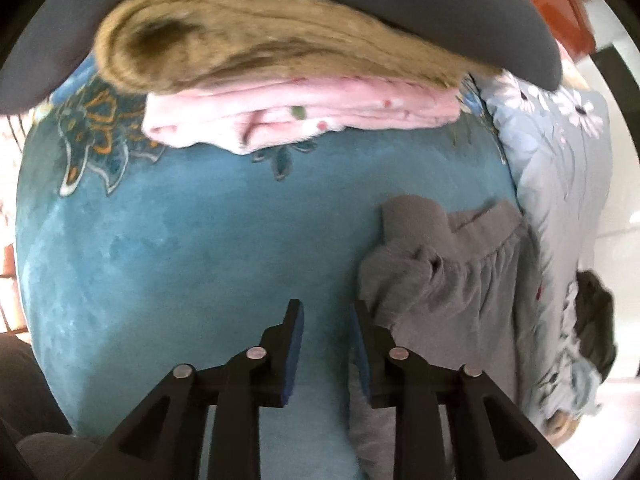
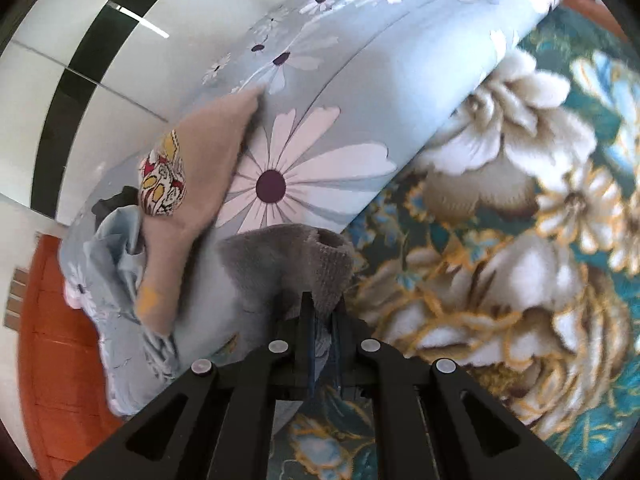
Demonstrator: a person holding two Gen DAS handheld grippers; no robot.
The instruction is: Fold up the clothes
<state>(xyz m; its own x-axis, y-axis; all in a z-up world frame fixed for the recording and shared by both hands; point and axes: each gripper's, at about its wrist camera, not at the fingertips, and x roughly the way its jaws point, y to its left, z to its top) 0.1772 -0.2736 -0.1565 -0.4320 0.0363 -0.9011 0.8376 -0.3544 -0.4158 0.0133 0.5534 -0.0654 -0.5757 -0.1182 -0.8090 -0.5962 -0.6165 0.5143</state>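
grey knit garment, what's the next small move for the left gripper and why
Probably ease the left gripper onto the crumpled grey knit garment beside it and close: its jaws are open and empty, while the right gripper already pinches grey cloth.

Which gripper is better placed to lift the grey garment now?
Right. The right gripper is already shut on the grey garment; the left gripper is open, with only its edge beside one finger.

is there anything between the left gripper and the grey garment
Nothing visible. The left gripper stands open over bare teal blanket, and the grey garment lies right beside its right finger with no other item between.
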